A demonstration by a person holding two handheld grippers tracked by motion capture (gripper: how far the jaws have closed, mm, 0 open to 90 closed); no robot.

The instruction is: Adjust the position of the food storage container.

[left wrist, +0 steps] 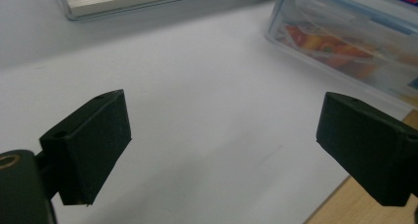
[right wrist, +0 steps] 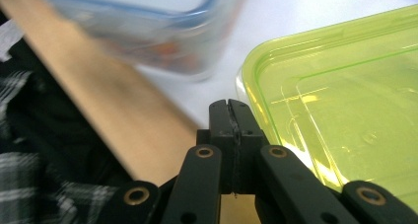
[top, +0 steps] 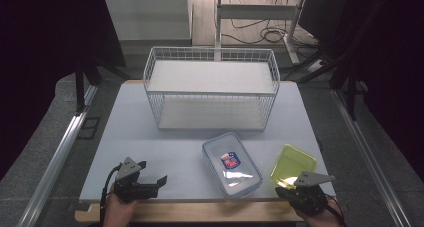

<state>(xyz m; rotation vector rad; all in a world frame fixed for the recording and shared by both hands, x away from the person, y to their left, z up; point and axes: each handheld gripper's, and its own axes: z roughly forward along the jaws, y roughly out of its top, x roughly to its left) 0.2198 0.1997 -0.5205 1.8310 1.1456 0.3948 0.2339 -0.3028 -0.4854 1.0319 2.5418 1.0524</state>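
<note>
Right tool [top: 295,191] is hovering at the desk's [top: 170,152] near right corner, jaws pressed fully together, gripping nothing. In the right gripper view I'm seeing its tip [right wrist: 229,108] sitting just beside the near rim of the yellow-green lid [right wrist: 340,100], whether touching I cannot tell. That lid [top: 293,165] is lying flat near the right edge, close to the near edge. Just beside it, toward the middle of the near edge, a clear lidded food container [top: 231,163] with a blue seal is resting on the desk, apart from the lid. Left tool [top: 152,173] is sitting at the near left corner, jaws spread wide, gripping nothing. A white wire basket [top: 210,89] is standing along the far edge.
</note>
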